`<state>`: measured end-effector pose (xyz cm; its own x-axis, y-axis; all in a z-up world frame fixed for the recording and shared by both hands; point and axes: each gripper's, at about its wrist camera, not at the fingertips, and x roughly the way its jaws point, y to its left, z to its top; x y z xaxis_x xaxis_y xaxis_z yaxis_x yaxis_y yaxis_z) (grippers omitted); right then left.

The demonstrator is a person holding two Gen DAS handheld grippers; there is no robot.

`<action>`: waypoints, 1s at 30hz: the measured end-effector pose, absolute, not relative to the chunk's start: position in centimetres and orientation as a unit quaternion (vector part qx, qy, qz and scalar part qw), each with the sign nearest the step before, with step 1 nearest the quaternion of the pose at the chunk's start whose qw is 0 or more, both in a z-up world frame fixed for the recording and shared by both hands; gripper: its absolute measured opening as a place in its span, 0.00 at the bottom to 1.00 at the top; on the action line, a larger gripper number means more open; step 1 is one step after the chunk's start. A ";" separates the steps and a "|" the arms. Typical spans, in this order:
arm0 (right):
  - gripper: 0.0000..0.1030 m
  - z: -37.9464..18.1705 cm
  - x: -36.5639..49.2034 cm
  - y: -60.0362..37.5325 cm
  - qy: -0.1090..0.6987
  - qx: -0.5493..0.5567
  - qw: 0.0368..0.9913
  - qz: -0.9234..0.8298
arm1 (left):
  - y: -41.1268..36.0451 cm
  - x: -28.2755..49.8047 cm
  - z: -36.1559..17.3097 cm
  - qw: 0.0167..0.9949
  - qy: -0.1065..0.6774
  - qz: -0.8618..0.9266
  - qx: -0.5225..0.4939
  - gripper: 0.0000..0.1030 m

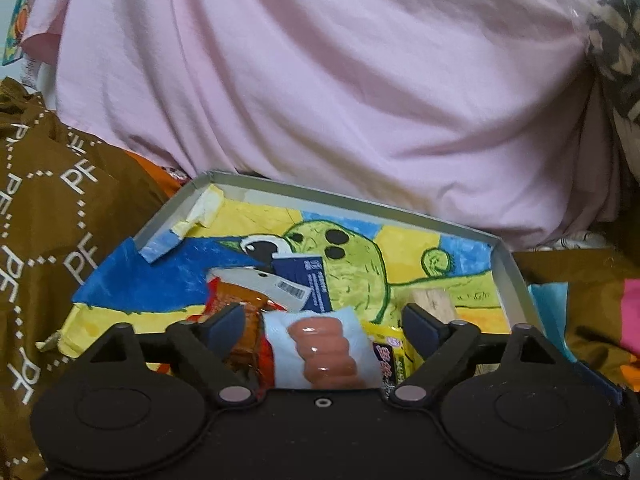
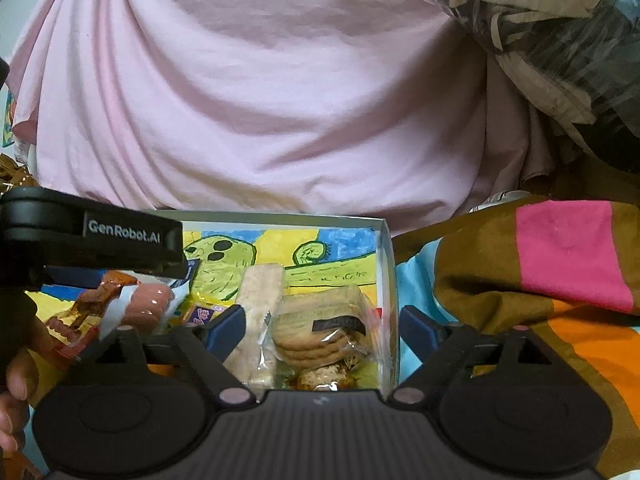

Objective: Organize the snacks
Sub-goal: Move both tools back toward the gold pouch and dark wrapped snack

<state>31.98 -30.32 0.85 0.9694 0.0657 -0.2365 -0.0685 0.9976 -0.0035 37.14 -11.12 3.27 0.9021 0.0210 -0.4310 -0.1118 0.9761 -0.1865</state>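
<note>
A shallow box, lined with a painted green creature, holds the snacks. In the left wrist view my left gripper is open just above a pink sausage in a white wrapper, and its pads are clear of it. An orange-brown packet, a dark blue packet and a yellow packet lie around the sausage. In the right wrist view my right gripper is open over a clear pack of round cookies. Beside that pack is a pale wafer bar. The right finger is outside the box wall.
A person in a pink shirt sits close behind the box. Brown cloth with white letters lies to the left and a striped blanket to the right. A crinkled plastic bag hangs at the upper right. A hand holds the left gripper's black body.
</note>
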 end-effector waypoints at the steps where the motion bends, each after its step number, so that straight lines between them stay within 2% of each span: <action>1: 0.91 1.0 31.7 -30.3 0.116 -0.006 0.993 0.034 | -11.0 36.9 3.5 0.970 0.216 0.037 -0.105 0.93; 6: 1.00 2.0 30.5 -30.2 0.104 -0.005 0.994 0.026 | -10.0 35.4 4.5 0.972 0.201 0.047 -0.115 0.96; 7: 1.00 2.3 30.1 -30.2 0.101 -0.001 0.995 0.024 | -9.8 35.0 4.7 0.972 0.198 0.049 -0.115 0.99; 19: 1.00 5.3 24.5 -29.7 0.073 0.008 0.997 0.034 | -7.4 28.7 6.7 0.975 0.174 0.065 -0.120 0.99; 30: 1.00 5.8 19.6 -26.3 0.070 -0.026 0.995 0.060 | -5.5 21.5 6.9 0.978 0.171 0.078 -0.095 0.99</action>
<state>19.63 -26.27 5.84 0.9828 0.1166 -0.1433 -0.1239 0.9913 -0.0435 21.48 -5.45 6.88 0.9292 0.1194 -0.3499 -0.1843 0.9700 -0.1585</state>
